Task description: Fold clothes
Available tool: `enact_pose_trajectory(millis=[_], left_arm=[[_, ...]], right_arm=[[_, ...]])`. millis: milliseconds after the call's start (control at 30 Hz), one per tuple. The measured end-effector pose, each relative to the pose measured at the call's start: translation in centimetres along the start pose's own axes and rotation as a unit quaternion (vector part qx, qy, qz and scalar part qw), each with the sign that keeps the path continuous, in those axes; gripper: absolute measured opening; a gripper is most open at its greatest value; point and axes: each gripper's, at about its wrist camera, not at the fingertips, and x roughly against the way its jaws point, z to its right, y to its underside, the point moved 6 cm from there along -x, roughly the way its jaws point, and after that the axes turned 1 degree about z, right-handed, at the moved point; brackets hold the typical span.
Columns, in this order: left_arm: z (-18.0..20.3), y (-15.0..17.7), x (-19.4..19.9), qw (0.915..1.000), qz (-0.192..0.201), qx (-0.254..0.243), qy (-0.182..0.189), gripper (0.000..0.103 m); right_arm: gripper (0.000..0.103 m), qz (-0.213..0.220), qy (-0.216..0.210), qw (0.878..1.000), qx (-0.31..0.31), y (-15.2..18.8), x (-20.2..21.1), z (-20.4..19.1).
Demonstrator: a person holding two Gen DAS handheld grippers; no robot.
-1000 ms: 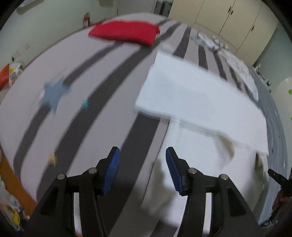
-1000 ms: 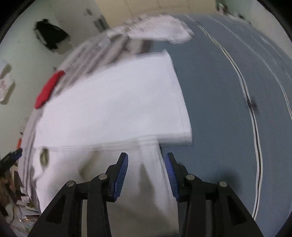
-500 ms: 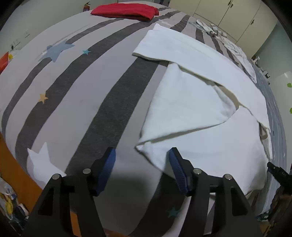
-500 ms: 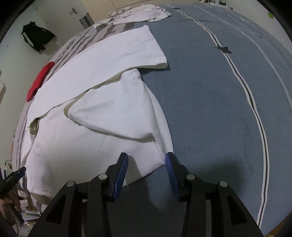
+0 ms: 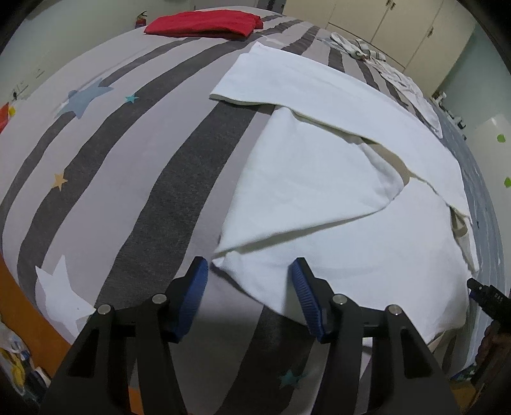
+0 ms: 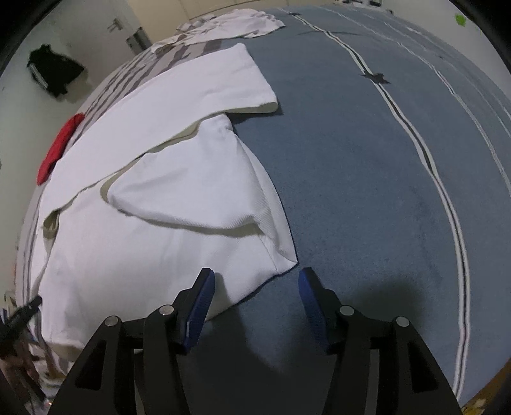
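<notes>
**Two grippers at the near corners of a white garment**

The left gripper [image 5: 249,271] is closing, a near corner of the white garment [image 5: 319,198] lying between its jaws, pads not pressing. The right gripper [image 6: 255,284] is opening over the opposite corner, gripping nothing. The garment is lying partly folded across the bed [image 5: 127,159], spanning grey stripes and the blue cover [image 6: 367,175]. Beyond it, bare bedding is stretching toward a red folded cloth [image 5: 204,24], loose pale clothes [image 6: 233,22] and cupboards [image 5: 399,28].
</notes>
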Motion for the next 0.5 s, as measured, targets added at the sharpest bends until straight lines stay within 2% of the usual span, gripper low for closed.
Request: enact_pose_trajectory(millis=[33,100,133,167,200,333,500], left_arm=[[0.1,-0.1,0.0,1.0000,0.002,0.001,-0.002,0.032],[0.5,-0.4,-0.1,1.0000,0.001,-0.005,-0.007,0.011],[0.6,-0.6,-0.1,1.0000,-0.001,-0.001,-0.001,0.005],[0.7,-0.7,-0.1,1.0000,-0.003,0.004,0.005,0.005],[0.7,-0.9,0.0,0.9999,-0.004,0.012,0.010,0.005],[0.7,-2.0,1.8,0.9988,0.004,0.035,0.034,0.004],[1.1,-6.6,5.5,0.9961,0.032,0.047,0.068,0.004]], right_arm=[[0.055,0.002,-0.006,1.000,-0.004,-0.2,-0.1,-0.2],[0.053,0.005,-0.027,1.000,-0.008,-0.6,-0.2,-0.7],[0.039,0.001,-0.042,0.999,-0.007,-0.7,-0.3,-1.1],[0.018,-0.004,-0.055,0.998,-0.005,-0.8,-0.4,-1.5],[0.010,-0.008,-0.062,0.998,-0.003,-0.9,-0.5,-1.7],[0.008,-0.011,-0.073,0.997,-0.004,-1.8,0.2,-1.8],[0.008,0.010,-0.087,0.996,0.001,-4.5,3.2,-2.5]])
